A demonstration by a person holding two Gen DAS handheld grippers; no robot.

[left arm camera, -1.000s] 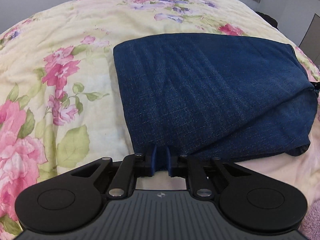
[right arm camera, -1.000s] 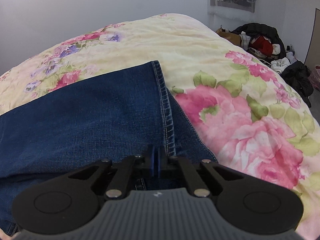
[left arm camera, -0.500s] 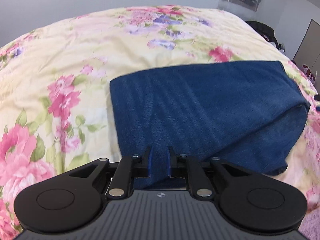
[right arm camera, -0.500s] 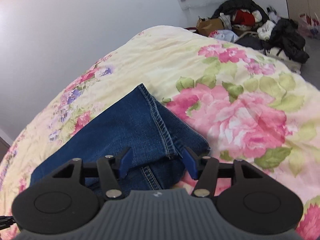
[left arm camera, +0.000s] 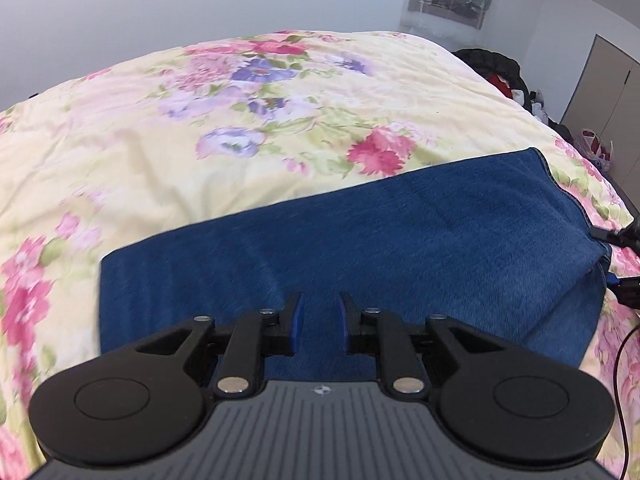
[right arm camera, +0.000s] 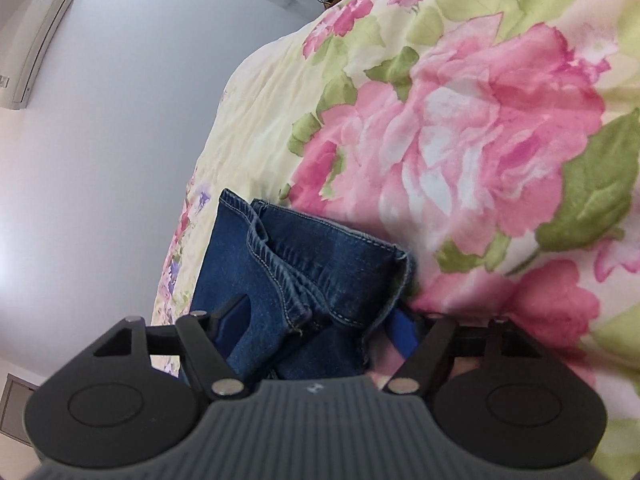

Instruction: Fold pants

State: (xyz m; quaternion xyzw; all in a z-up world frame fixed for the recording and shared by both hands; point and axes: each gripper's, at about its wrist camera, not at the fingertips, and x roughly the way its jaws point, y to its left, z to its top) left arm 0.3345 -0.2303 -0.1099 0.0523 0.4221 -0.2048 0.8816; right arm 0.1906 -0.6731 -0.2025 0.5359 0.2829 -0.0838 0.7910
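Note:
Dark blue denim pants (left arm camera: 400,248) lie folded flat across a floral quilt (left arm camera: 200,120). My left gripper (left arm camera: 319,322) hovers over their near edge. Its jaws are opening, with a narrow gap; only the flat denim below shows through it, and the pads do not pinch it. In the right wrist view the bunched hem end of the pants (right arm camera: 312,272) lies between the wide jaws of my right gripper (right arm camera: 318,312), which are opening; the blue pads stand clear of the cloth. The right gripper's fingertips (left arm camera: 614,260) also straddle the pants' end at the right edge of the left wrist view.
The quilt (right arm camera: 480,120) covers the whole bed. A heap of clothes (left arm camera: 500,68) lies beyond the bed's far right corner, beside a cupboard door (left arm camera: 608,92). A black cable (left arm camera: 624,380) hangs at the right. An air conditioner (right arm camera: 36,40) sits on the wall.
The right gripper went from shut on the hem to wide open, rolled, and sank beside the bunched hem end. The left gripper drew back and up, its jaws parting slightly.

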